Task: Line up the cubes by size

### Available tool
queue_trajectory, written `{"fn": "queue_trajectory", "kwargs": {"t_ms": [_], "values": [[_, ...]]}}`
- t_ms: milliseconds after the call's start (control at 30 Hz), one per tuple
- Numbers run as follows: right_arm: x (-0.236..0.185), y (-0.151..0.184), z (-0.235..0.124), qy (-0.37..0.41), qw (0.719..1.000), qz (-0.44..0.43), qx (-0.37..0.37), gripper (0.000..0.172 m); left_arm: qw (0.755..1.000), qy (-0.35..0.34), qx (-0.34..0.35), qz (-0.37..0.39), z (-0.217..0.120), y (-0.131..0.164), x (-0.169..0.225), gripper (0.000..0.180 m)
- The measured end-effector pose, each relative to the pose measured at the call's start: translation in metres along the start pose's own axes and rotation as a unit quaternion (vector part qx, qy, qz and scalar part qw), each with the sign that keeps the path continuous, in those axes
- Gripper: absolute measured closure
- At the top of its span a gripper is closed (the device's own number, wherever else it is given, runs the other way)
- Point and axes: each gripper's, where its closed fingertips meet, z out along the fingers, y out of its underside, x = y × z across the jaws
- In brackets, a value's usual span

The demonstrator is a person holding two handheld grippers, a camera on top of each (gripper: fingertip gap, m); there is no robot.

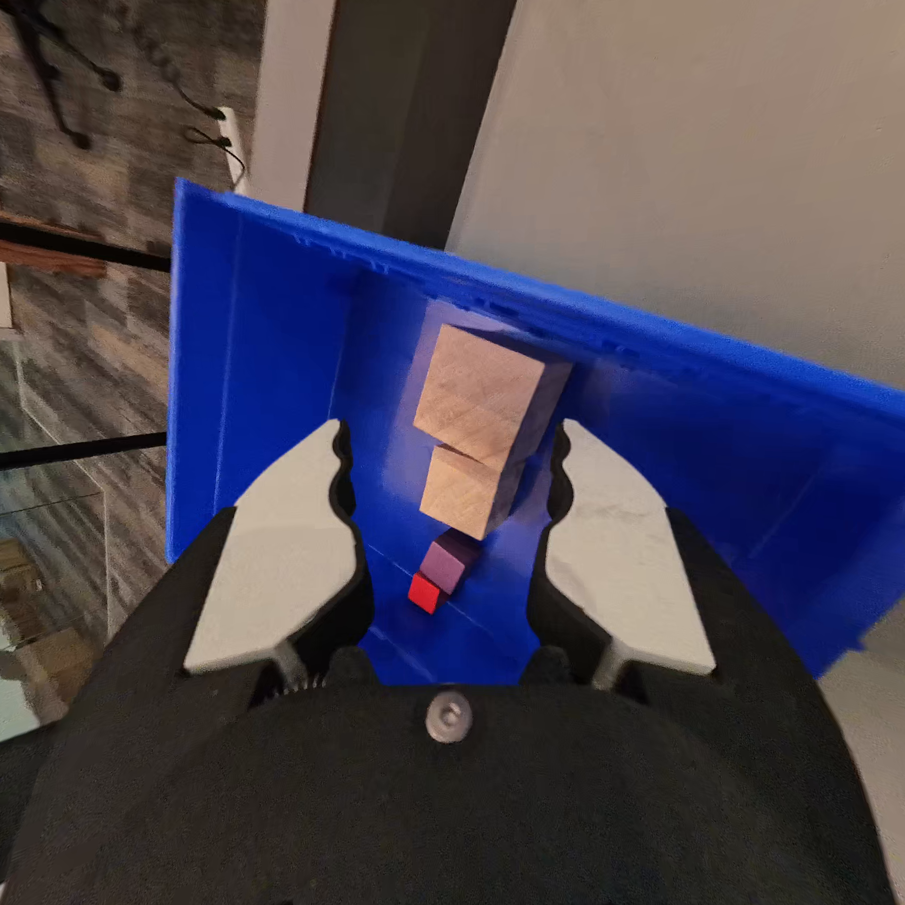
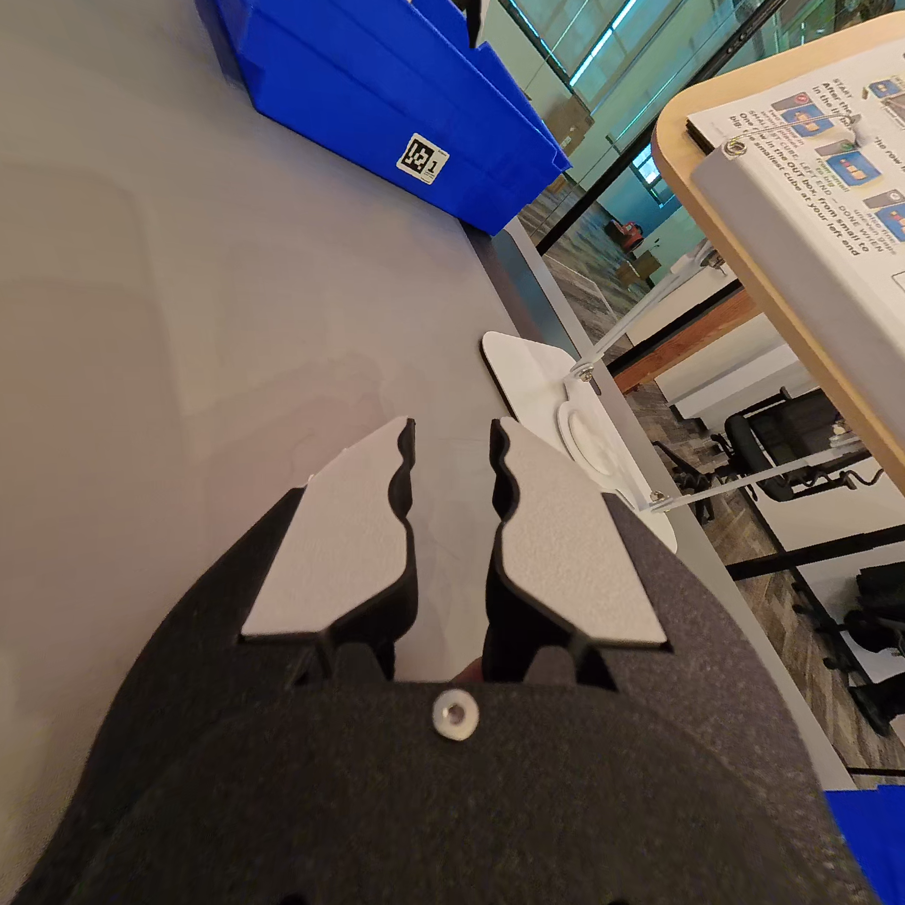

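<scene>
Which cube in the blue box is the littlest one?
The red cube, at the near end of the row in the blue box. The purple cube beside it is slightly bigger; both wooden cubes are much bigger.

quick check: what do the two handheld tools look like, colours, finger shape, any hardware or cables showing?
Both match. The left tool and right tool each have a matte black, grainy body, two light grey wedge-shaped fingers lined inside with wavy black pads, and one silver screw centred on the body. No cables, markings or sleeves visible.
</scene>
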Motion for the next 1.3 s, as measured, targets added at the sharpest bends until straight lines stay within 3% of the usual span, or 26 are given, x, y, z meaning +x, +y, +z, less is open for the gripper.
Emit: {"fn": "queue_trajectory", "kwargs": {"t_ms": [133,333,667,833,1067,1200,1300], "values": [[-0.001,0.0,0.0,-0.002,1.0,-0.002,0.0,0.143,0.997,0.045,-0.046,0.044,0.025,0.012,0.003,0.103],[-0.002,0.0,0.001,-0.004,1.0,-0.007,-0.001,0.143,0.991,0.1,-0.06,0.06,0.047,0.016,0.013,0.108],[-0.003,0.0,0.0,-0.003,1.0,-0.008,0.0,0.143,0.991,0.105,-0.06,0.062,0.052,0.018,0.016,0.115],[-0.001,0.0,0.0,-0.001,1.0,-0.005,0.001,0.143,0.999,0.035,-0.023,0.034,0.025,0.012,-0.007,0.116],[0.005,-0.003,-0.003,0.008,1.0,0.016,0.017,0.141,0.997,-0.059,0.042,-0.011,-0.04,0.006,-0.022,0.116],[0.013,-0.012,-0.006,0.01,0.997,0.049,0.053,0.14,0.984,-0.107,0.136,-0.031,-0.093,-0.033,-0.015,0.116],[0.02,-0.031,-0.011,-0.005,0.989,0.099,0.112,0.138,0.967,-0.123,0.222,-0.032,-0.128,-0.082,0.004,0.117]]}}
